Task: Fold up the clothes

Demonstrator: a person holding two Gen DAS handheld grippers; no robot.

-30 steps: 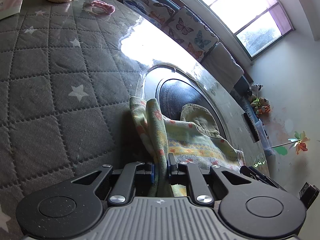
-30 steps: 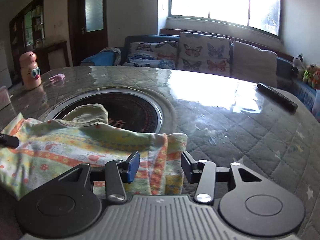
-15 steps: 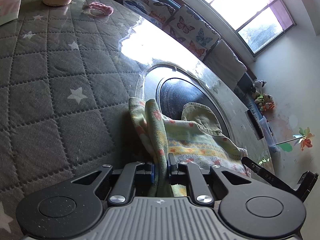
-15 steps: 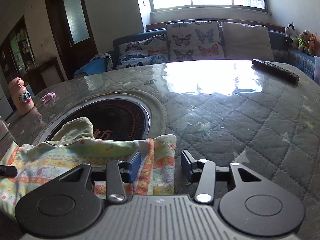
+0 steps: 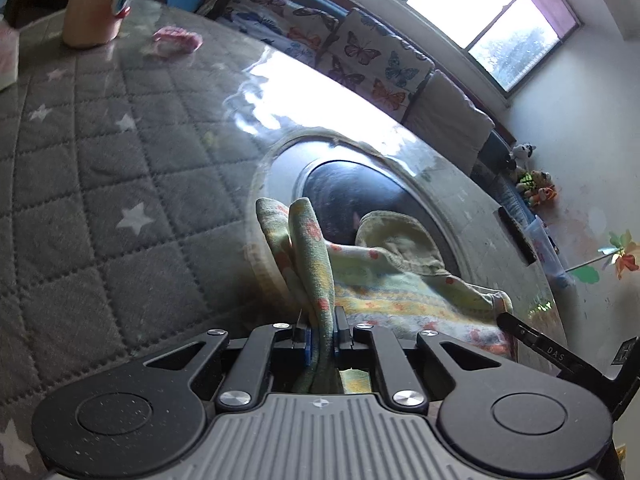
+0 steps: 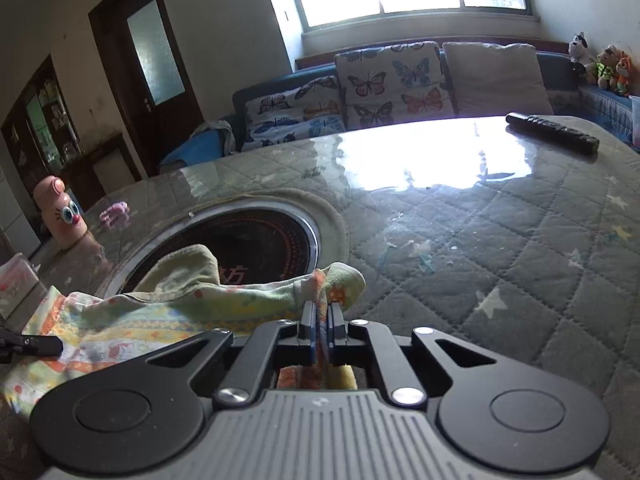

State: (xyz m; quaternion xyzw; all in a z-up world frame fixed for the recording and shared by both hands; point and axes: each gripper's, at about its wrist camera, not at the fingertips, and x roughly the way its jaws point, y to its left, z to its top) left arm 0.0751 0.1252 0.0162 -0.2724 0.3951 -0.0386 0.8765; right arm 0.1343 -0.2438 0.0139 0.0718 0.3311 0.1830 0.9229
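Black bar (image 5: pixel 554 354), lower right of left wrist view: white letters "DAS". Round black plate (image 6: pixel 256 248) set in the table: pale character "方", with a partly hidden character before it, unreadable.

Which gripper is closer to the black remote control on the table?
Right. The right gripper grips the garment's end on the side of the remote; the left gripper holds the opposite end.

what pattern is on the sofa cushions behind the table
Colourful butterflies on a pale cloth, clearest in the right wrist view.
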